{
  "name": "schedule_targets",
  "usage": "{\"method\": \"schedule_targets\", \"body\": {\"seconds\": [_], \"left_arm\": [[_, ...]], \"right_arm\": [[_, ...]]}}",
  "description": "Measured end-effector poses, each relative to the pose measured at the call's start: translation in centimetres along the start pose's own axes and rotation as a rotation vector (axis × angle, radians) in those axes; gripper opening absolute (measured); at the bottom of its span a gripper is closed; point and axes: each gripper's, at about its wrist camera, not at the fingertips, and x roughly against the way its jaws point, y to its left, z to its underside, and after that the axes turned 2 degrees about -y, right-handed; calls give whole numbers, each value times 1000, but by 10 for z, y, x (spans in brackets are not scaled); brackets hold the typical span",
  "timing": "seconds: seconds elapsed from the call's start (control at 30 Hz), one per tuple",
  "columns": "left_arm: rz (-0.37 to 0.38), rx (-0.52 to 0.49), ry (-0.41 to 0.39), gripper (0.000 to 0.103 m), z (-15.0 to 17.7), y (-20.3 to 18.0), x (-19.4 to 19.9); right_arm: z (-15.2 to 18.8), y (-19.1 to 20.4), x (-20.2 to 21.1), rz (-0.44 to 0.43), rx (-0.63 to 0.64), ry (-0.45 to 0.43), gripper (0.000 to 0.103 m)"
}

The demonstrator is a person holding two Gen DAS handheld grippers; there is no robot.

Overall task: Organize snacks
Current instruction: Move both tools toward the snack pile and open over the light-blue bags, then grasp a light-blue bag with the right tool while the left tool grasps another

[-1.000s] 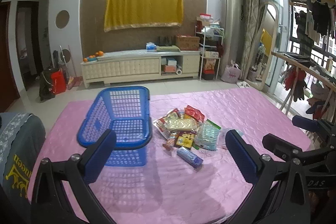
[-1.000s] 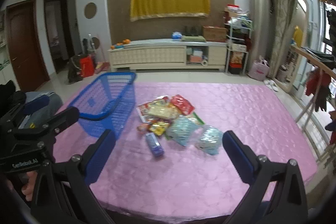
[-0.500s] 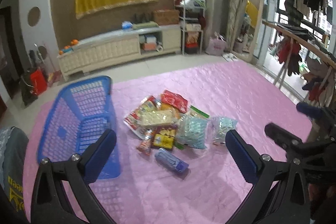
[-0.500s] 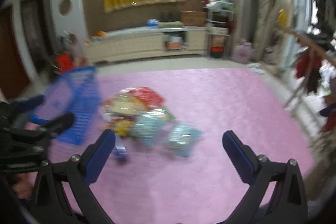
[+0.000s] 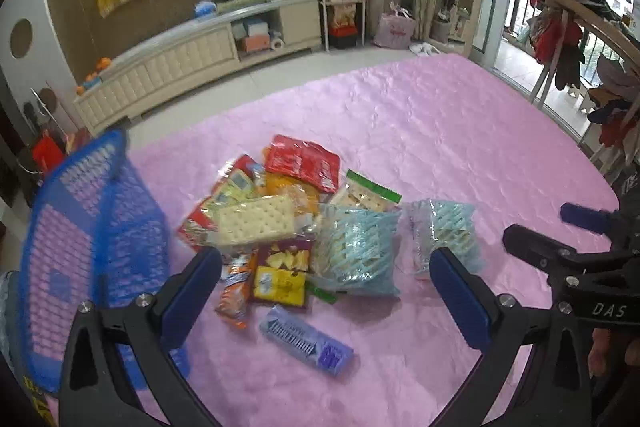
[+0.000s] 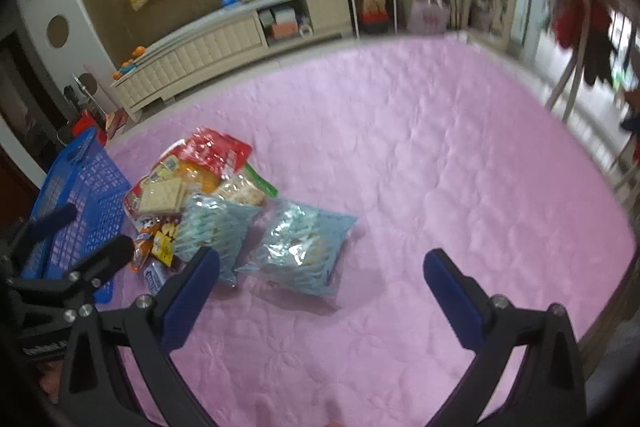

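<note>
- My left gripper (image 5: 324, 287) hangs with its blue-padded jaws spread wide and empty, above the near edge of the heap of snack packets (image 5: 288, 223) on the pink quilted cover (image 5: 460, 131).
- My right gripper (image 6: 320, 291) is just as wide apart, holding nothing.
- The pale blue crinkly bag (image 6: 298, 247) lying apart at the heap's right edge sits just ahead and left of my right tool, nearer to it than to the left one.
- The purple-blue oblong packet (image 5: 306, 341) lies nearest my left jaws, its long axis slanting from upper left to lower right.
- The blue plastic mesh basket (image 5: 92, 251) stands left of the heap, beside my left tool, with no packet visible inside.
</note>
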Motion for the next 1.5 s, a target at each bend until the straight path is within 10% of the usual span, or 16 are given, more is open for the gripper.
{"method": "schedule_targets", "body": {"seconds": [0.2, 0.77, 1.5], "left_arm": [[31, 30, 80, 103, -2, 8, -35], [55, 85, 152, 103, 3, 25, -71], [-6, -141, 226, 89, -11, -34, -85]], "right_arm": [[-3, 0, -37, 34, -5, 86, 84], [-1, 24, -95, 32, 29, 231, 80], [7, -17, -49, 1, 90, 145, 70]]}}
